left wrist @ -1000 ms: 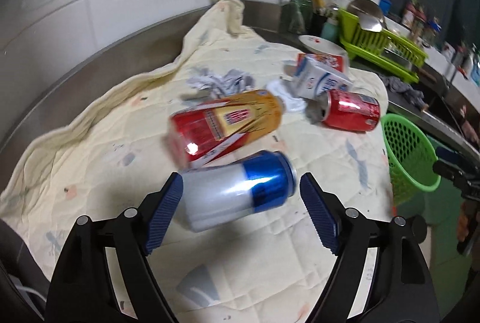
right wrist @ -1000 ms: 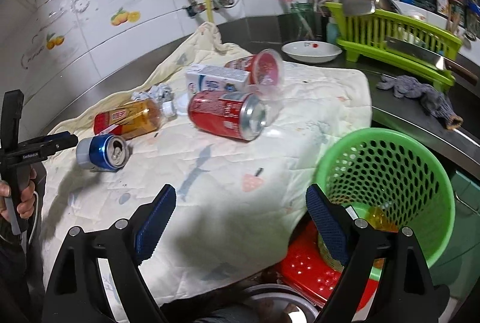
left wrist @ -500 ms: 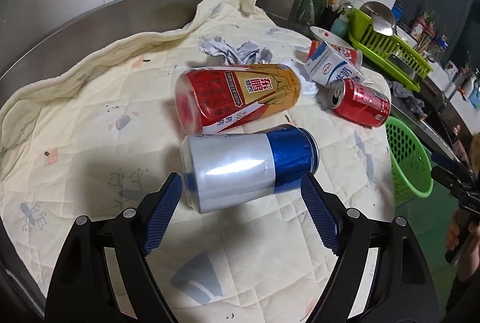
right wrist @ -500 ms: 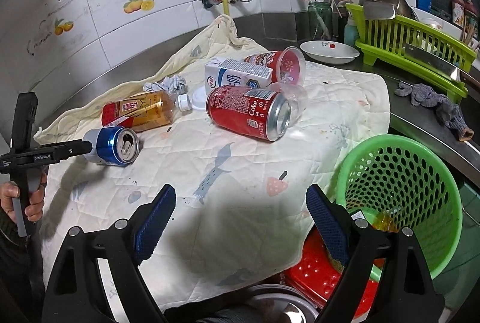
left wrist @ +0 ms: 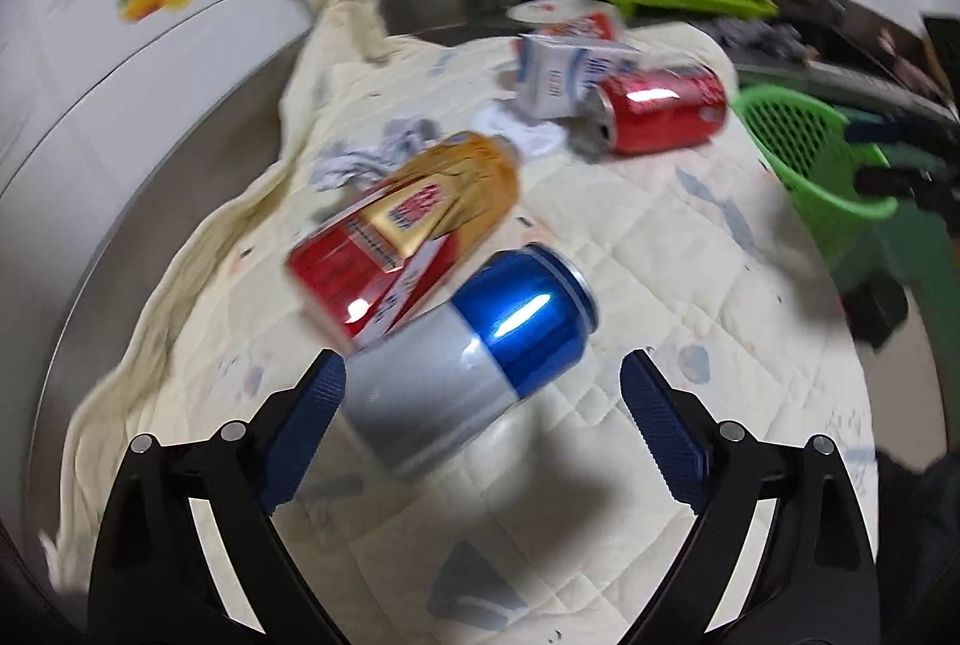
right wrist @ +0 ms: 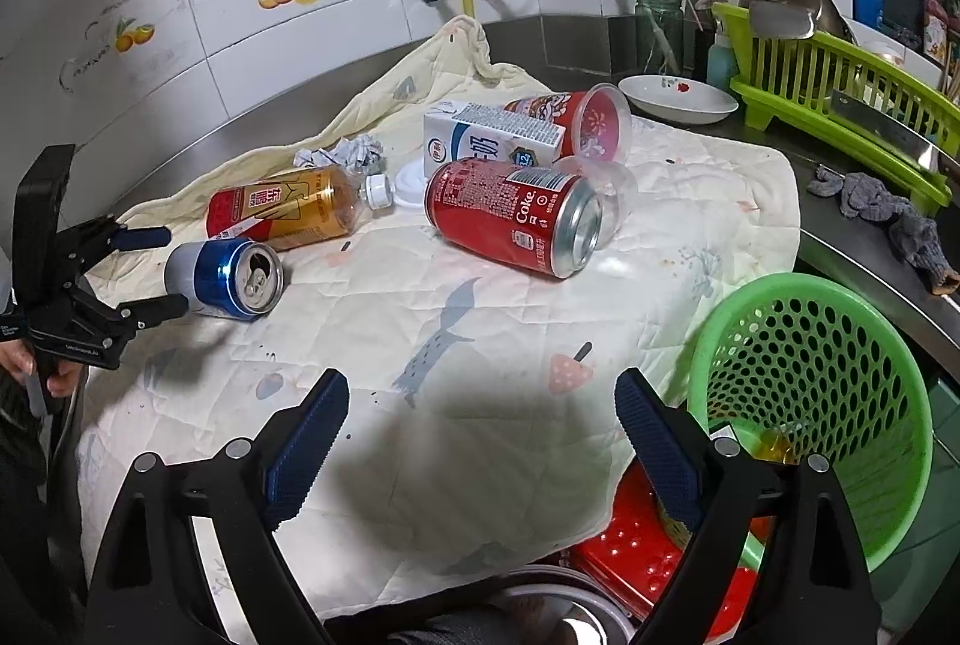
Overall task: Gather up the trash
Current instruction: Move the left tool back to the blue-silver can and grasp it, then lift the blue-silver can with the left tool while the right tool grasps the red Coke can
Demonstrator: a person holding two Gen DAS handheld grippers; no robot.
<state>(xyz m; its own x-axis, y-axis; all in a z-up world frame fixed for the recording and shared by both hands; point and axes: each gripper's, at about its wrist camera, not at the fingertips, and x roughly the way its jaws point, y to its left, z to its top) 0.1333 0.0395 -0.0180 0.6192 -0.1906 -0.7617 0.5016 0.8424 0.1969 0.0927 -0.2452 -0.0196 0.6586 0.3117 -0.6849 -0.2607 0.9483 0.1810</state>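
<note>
White wall tiles [right wrist: 336, 63] with fruit decals are seen behind a steel counter [right wrist: 852, 231], over which a cream quilted cloth [right wrist: 456, 393] is spread. Trash is scattered on the cloth: a blue-and-silver can [left wrist: 474, 357] lying on its side, a red-and-gold drink bottle [left wrist: 408, 225] just behind it, crumpled paper [right wrist: 342, 152], a milk carton [right wrist: 489, 138], a red Coke can [right wrist: 513, 216] on its side and a red plastic cup [right wrist: 576, 120] tipped over. A green perforated basket [right wrist: 804, 393] is placed at the cloth's right edge, with some items visible inside. A lime dish rack [right wrist: 840, 81] and a white dish [right wrist: 678, 99] are noted at the back.

The left gripper [left wrist: 483, 435] is angled down over the blue-and-silver can, which lies between its spread jaws; the jaws are opening, and whether the left pad touches the can cannot be told through blur. The right gripper [right wrist: 480, 441] is held unclenched over bare cloth, nothing between its jaws, near the basket.
</note>
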